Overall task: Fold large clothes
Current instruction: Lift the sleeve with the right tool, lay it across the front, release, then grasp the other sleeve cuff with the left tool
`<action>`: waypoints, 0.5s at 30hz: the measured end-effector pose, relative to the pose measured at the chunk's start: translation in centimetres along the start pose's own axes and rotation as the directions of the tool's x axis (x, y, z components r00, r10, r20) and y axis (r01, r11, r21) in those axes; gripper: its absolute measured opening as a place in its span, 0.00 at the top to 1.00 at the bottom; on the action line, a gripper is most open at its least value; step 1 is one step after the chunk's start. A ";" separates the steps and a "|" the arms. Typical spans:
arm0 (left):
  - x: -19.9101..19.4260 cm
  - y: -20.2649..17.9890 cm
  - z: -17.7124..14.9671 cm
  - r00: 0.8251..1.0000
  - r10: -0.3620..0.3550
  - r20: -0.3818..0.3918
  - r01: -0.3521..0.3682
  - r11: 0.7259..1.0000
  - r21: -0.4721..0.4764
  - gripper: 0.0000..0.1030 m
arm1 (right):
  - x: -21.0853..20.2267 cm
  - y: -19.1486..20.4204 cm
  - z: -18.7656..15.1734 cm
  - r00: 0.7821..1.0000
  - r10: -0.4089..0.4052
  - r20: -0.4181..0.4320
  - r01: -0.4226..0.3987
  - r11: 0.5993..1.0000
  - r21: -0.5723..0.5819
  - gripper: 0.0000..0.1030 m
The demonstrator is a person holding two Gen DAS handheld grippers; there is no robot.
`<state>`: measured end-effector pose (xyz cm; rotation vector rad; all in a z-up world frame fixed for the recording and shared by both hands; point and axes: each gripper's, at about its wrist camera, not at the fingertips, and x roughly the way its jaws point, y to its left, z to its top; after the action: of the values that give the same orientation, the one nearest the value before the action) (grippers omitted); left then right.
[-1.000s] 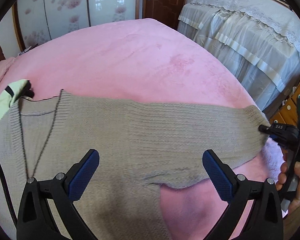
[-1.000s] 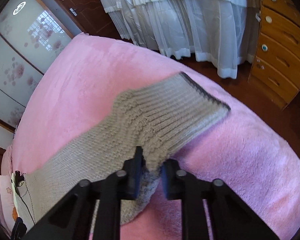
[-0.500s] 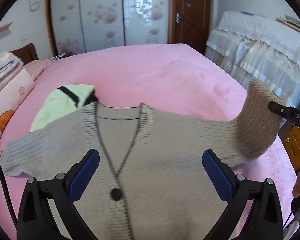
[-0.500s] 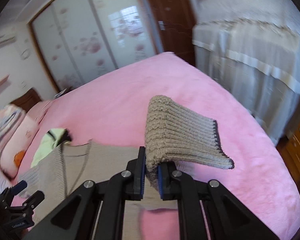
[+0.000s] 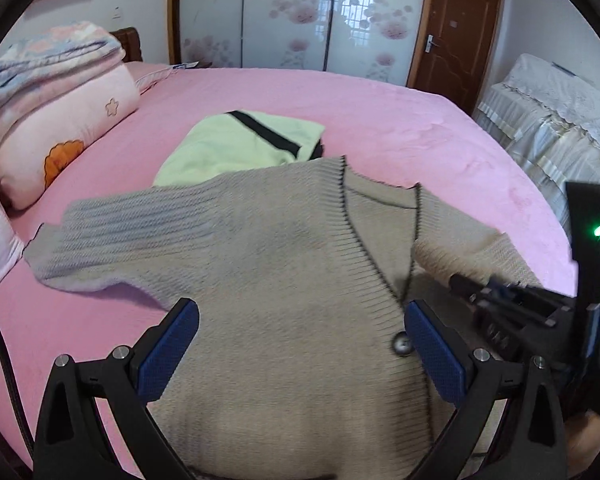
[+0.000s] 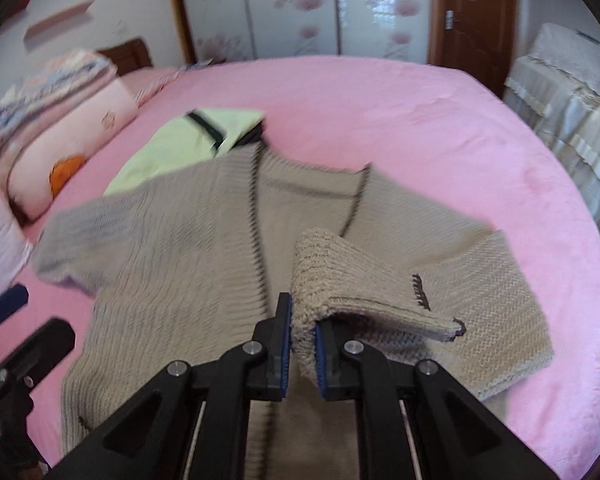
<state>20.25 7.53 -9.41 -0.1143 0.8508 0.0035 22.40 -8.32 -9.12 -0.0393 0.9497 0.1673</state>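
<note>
A beige knit cardigan (image 5: 284,280) lies front-up on a pink bed (image 5: 400,128), and I am folding one sleeve (image 6: 364,292) across it.

The cardigan is spread flat in the middle of the bed, its dark-edged V-neck pointing away from me. My right gripper (image 6: 302,354) is pinched tight on the sleeve's cuff, holding it above the cardigan's chest just right of the button band. My left gripper (image 5: 300,354) hovers over the cardigan's lower front with its blue pads (image 5: 168,350) spread wide, gripping nothing. The cardigan's other sleeve lies stretched toward a pink pillow (image 5: 60,136). A folded pale green garment (image 5: 236,148) sits just beyond the cardigan's shoulder, partly under it.
</note>
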 end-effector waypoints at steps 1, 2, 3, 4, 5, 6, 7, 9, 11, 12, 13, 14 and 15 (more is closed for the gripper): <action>0.5 0.6 -0.3 1.000 0.002 -0.008 -0.002 1.000 -0.003 0.01 | 0.9 0.6 -0.3 1.000 -0.003 -0.022 0.003 1.000 -0.003 0.89; 1.1 1.2 -0.6 1.000 0.001 -0.018 -0.001 1.000 -0.004 0.01 | 1.8 1.2 -0.7 0.999 -0.004 -0.046 0.004 1.000 -0.002 0.87; 1.5 1.6 -1.0 1.000 0.000 -0.027 0.000 1.000 -0.006 0.01 | 2.6 1.9 -1.2 0.997 -0.007 -0.071 0.007 1.000 0.004 0.86; 2.2 2.2 -1.2 0.999 -0.003 -0.043 0.002 1.000 -0.009 0.01 | 3.3 2.1 -1.7 0.996 -0.006 -0.089 0.007 1.000 0.011 0.85; 2.6 2.4 -1.6 0.999 -0.003 -0.053 0.003 1.000 -0.011 0.01 | 3.9 2.4 -2.1 0.995 -0.004 -0.104 0.005 1.000 0.013 0.83; 3.0 2.7 -1.8 0.998 -0.004 -0.063 0.003 1.000 -0.015 0.01 | 4.2 2.5 -2.3 0.994 0.003 -0.113 -0.001 1.000 0.014 0.75; 3.5 2.9 -1.9 0.997 -0.006 -0.076 0.005 1.000 -0.022 0.01 | 4.4 2.5 -2.6 0.993 0.016 -0.120 -0.014 1.000 0.017 0.69; 3.9 2.9 -2.2 0.996 -0.015 -0.084 0.013 0.999 -0.031 0.01 | 3.8 1.9 -2.9 0.991 0.051 -0.122 -0.049 0.999 0.020 0.65; 4.4 3.0 -2.3 0.995 -0.028 -0.092 0.024 0.999 -0.046 0.01 | 2.8 1.3 -2.8 0.990 0.084 -0.116 -0.082 0.996 0.028 0.63; 4.6 2.8 -2.1 0.995 -0.042 -0.094 0.037 0.998 -0.054 0.01 | 1.9 0.8 -2.8 0.989 0.104 -0.106 -0.101 0.994 0.034 0.62; 4.8 2.4 -2.0 0.994 -0.059 -0.096 0.053 0.997 -0.062 0.01 | 0.8 0.1 -2.7 0.989 0.117 -0.090 -0.114 0.993 0.041 0.62; 4.9 2.0 -1.8 0.993 -0.074 -0.095 0.068 0.995 -0.067 0.01 | -0.4 -0.8 -2.7 0.990 0.127 -0.067 -0.124 0.991 0.051 0.61; 5.0 1.5 -1.8 0.991 -0.092 -0.094 0.086 0.994 -0.070 0.01 | -1.3 -1.5 -2.7 0.990 0.133 -0.044 -0.131 0.990 0.056 0.60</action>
<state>22.16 8.59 -14.45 -0.2153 0.9426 -0.0584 19.68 -10.22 -9.68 0.0691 1.0044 0.2644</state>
